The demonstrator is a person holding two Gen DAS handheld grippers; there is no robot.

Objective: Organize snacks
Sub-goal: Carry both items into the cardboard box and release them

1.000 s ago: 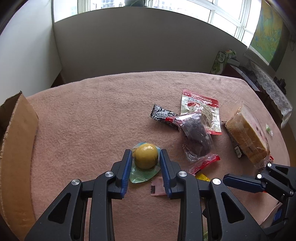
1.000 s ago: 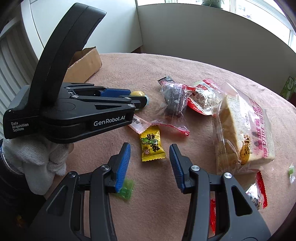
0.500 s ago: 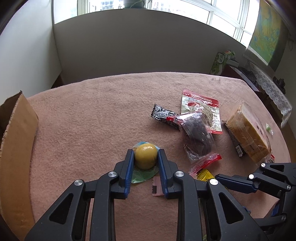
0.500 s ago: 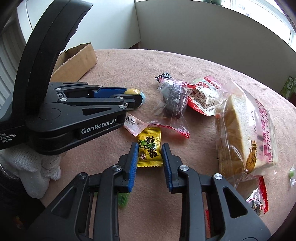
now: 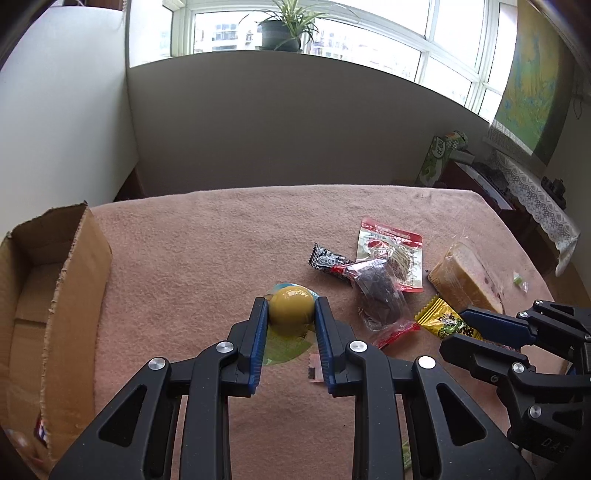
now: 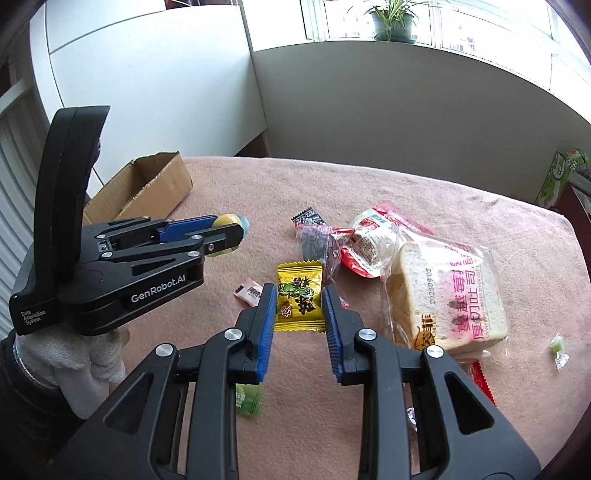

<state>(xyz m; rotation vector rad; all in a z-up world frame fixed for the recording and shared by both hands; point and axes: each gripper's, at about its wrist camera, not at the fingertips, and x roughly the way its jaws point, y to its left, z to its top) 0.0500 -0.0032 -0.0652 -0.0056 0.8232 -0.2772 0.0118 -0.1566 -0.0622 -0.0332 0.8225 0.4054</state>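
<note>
Left gripper [image 5: 291, 314] pinching a glossy round yellow ball [image 5: 290, 309]; right gripper [image 6: 298, 307] squeezing a crinkly yellow candy packet [image 6: 298, 297], center frame.

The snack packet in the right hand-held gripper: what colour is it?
Yellow packet with green-and-black print; right wrist view.

A low grey wall [image 5: 295, 122] stands behind the table, and above it a wide window [image 5: 369, 40] gives bright daylight. A potted plant [image 5: 284, 29] sits on the sill. At the right hangs a green and yellow picture [image 5: 532, 74] over a side cabinet with a lace cloth [image 5: 535, 199].
</note>
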